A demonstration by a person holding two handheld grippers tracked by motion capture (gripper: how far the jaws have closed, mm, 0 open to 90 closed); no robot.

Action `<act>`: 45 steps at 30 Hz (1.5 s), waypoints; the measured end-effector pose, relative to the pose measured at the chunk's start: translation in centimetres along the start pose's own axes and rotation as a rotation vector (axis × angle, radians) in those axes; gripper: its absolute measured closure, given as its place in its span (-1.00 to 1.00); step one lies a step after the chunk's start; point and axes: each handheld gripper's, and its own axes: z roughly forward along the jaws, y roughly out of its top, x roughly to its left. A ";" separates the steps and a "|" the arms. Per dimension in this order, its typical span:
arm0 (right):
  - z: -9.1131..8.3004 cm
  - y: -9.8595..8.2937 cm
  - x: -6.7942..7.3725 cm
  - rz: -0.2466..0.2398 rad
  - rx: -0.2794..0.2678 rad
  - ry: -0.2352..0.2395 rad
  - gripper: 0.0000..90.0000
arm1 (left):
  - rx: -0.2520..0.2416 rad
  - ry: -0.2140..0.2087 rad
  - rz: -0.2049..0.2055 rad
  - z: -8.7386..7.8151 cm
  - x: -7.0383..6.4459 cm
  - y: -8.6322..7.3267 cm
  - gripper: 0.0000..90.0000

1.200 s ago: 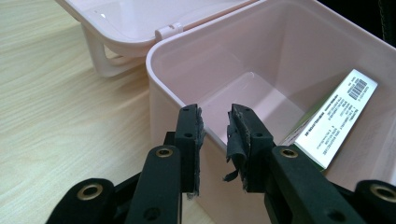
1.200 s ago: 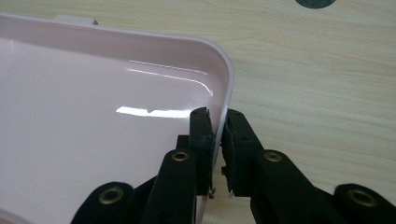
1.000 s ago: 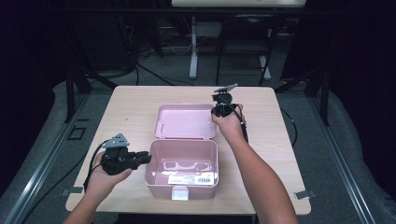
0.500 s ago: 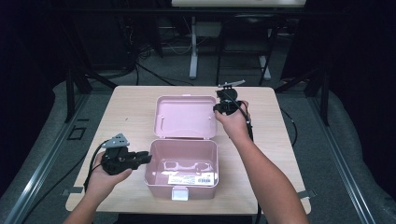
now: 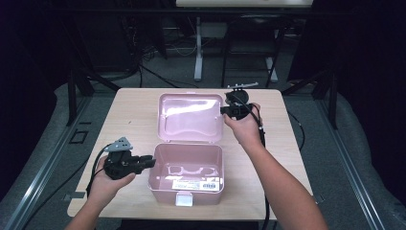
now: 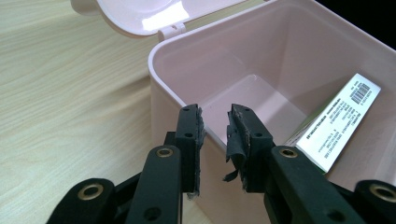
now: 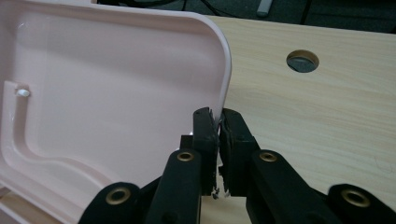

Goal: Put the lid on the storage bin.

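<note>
- Two grippers work on one pink box (image 5: 186,170) that sits near the front middle of the table (image 5: 287,143), its lid (image 5: 191,117) swung open toward the far side.
- Right gripper (image 5: 225,110) has its jaws pinched together on the right rim of the lid; in the right gripper view (image 7: 218,123) the thin pink edge runs down between the two black pads, which touch it on both sides.
- Lid stands tilted up off the tabletop, its hollow inner face toward the person; it joins the box along the back wall at the hinge (image 6: 170,30).
- Left gripper (image 5: 152,162) sits at the left wall of the box; in the left gripper view (image 6: 215,116) its jaws are slightly apart and straddle the wall's top edge, one pad outside, one inside, with a gap showing between them.
- Inside the box a white label (image 6: 338,121) with a barcode lies against the wall.
- Round hole (image 7: 302,60) in the tabletop shows beyond the lid's corner, well apart from the jaws.
</note>
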 end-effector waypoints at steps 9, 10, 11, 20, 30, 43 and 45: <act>-2.1 -0.4 0.5 -0.052 -0.047 0.014 0.91 | -0.002 0.004 0.004 0.0 0.0 0.0 0.64; -2.4 -0.5 0.6 -0.056 -0.053 0.016 0.91 | -0.002 0.004 0.007 0.0 0.0 0.0 0.64; -2.5 -0.6 0.6 -0.055 -0.060 0.018 0.91 | -0.002 0.004 0.006 0.0 0.0 0.0 0.64; -3.9 -1.3 1.2 -0.085 -0.101 0.013 0.92 | 0.001 0.007 0.003 0.0 -0.1 0.0 0.64; -4.7 -1.8 1.4 -0.091 -0.131 0.020 0.92 | -0.039 0.043 0.002 -0.4 0.6 1.2 0.50; -5.0 -2.0 1.5 -0.088 -0.142 0.029 0.93 | -0.126 0.161 0.001 -0.5 2.6 7.1 0.35; -5.0 -2.1 1.5 -0.087 -0.144 0.030 0.93 | -0.136 0.170 -0.009 -0.3 3.1 7.8 0.35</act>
